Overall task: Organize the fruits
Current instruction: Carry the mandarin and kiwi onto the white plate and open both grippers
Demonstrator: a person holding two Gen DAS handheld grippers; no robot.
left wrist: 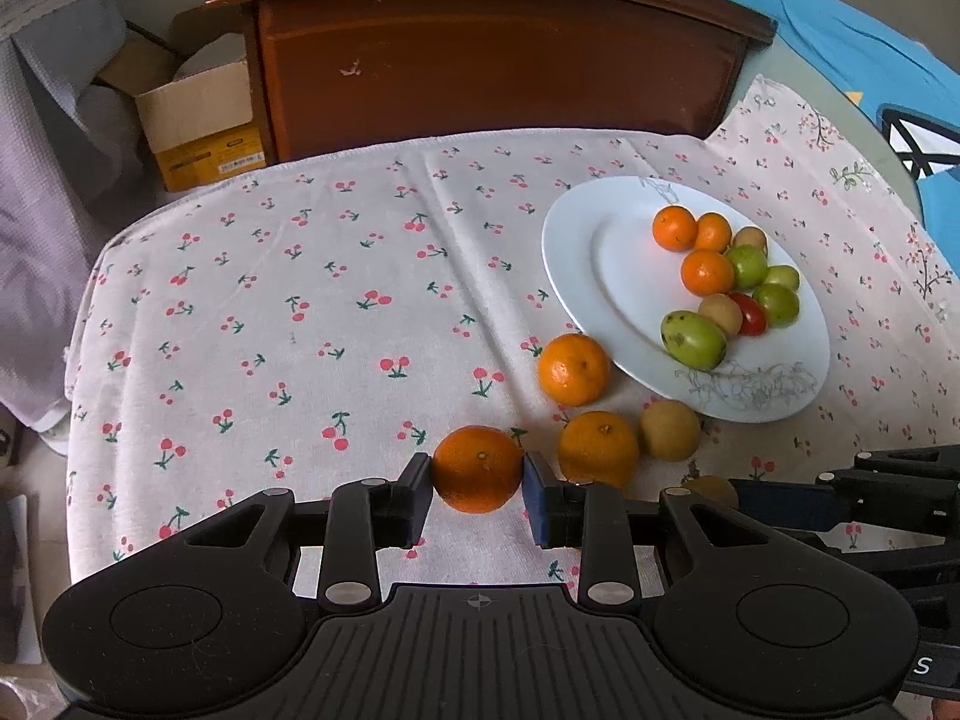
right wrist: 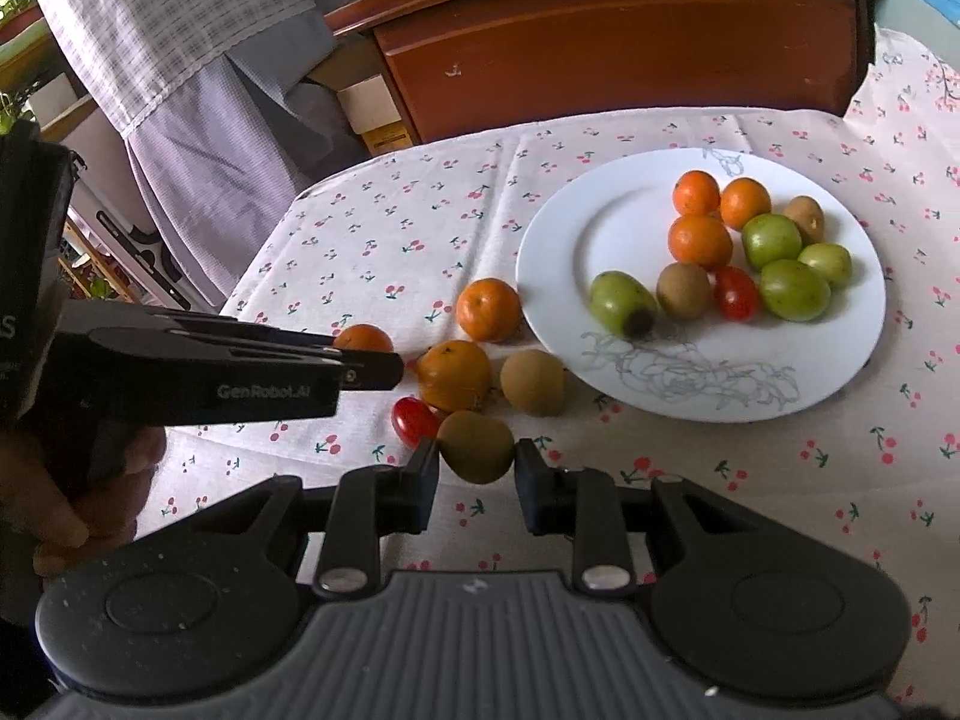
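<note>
My left gripper (left wrist: pixel 477 471) is shut on an orange mandarin (left wrist: pixel 477 468) just above the cherry-print cloth. In the right wrist view my right gripper (right wrist: pixel 476 457) is shut on a brown kiwi (right wrist: pixel 476 446). The white plate (left wrist: pixel 576 240) holds three mandarins, several green fruits, small brown kiwis and a red tomato (right wrist: pixel 735 293). Beside the plate's near rim lie two loose mandarins (left wrist: pixel 573 369) (left wrist: pixel 597 449), a brown kiwi (left wrist: pixel 669 429) and, in the right wrist view, a red tomato (right wrist: pixel 413 420). The left gripper's body (right wrist: pixel 240 372) crosses the right wrist view at left, half hiding its mandarin (right wrist: pixel 362 339).
A dark wooden cabinet (left wrist: pixel 498 54) stands behind the table. An open cardboard box (left wrist: pixel 201 120) sits on the floor to its left, next to hanging grey cloth (right wrist: pixel 198 96). Blue fabric (left wrist: pixel 840 42) lies at the far right. A person's hand (right wrist: pixel 90 510) grips the left tool.
</note>
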